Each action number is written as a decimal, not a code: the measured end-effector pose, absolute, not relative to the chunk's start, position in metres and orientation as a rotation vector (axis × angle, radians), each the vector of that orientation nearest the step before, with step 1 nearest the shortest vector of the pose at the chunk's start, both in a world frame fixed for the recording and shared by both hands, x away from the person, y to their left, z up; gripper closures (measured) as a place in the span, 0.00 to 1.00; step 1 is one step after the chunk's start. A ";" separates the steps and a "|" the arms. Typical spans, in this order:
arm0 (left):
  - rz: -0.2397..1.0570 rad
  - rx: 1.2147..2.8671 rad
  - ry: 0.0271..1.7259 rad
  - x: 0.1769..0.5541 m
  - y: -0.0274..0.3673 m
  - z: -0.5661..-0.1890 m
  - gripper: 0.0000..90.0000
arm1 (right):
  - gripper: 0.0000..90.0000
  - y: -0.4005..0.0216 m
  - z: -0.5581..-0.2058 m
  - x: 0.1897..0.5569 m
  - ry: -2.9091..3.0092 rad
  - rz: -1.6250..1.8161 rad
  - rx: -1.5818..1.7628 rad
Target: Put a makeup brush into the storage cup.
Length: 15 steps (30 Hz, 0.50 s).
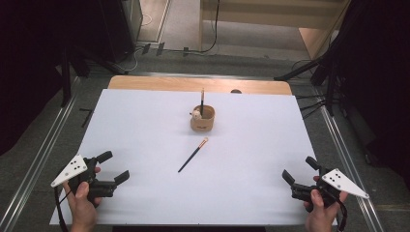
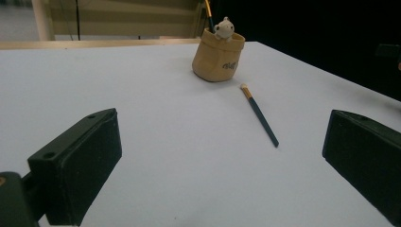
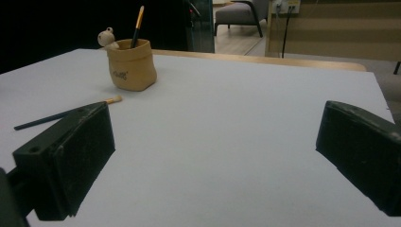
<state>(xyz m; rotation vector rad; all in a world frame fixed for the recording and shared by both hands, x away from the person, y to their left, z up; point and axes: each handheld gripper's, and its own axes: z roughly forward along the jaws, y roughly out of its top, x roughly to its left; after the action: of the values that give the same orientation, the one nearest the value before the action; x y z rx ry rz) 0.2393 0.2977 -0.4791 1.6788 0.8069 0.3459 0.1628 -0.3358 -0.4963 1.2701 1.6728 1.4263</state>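
A tan fabric pot (image 1: pixel 202 120) (image 2: pixel 218 57) (image 3: pixel 131 65) stands at the table's middle back, with a small cream figure on its rim and one brush (image 1: pixel 202 100) (image 3: pixel 137 20) upright inside. A second dark-handled brush (image 1: pixel 193 154) (image 2: pixel 259 114) (image 3: pixel 61 114) lies loose on the white sheet just in front of the pot. My left gripper (image 1: pixel 113 166) (image 2: pixel 222 161) rests open near the front left corner. My right gripper (image 1: pixel 300 170) (image 3: pixel 215 156) stands open near the front right corner. Both hold nothing.
The white sheet (image 1: pixel 145 145) covers most of the wooden table (image 1: pixel 145 83), whose bare back strip shows. Dark stands and cables (image 1: pixel 309 67) surround the table on the floor.
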 end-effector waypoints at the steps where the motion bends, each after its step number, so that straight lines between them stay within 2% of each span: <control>1: 0.347 1.679 0.808 0.239 0.298 -0.479 0.00 | 0.00 -0.336 -0.497 0.162 1.678 1.423 1.267; 15: 0.337 1.664 0.805 0.238 0.296 -0.475 0.00 | 0.00 -0.328 -0.500 0.167 1.714 1.394 1.247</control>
<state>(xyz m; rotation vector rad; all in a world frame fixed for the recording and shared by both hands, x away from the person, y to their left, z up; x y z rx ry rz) 0.2382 0.2965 -0.4745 1.6641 0.8054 0.3368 0.1670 -0.3277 -0.4996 1.2474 1.7142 1.3937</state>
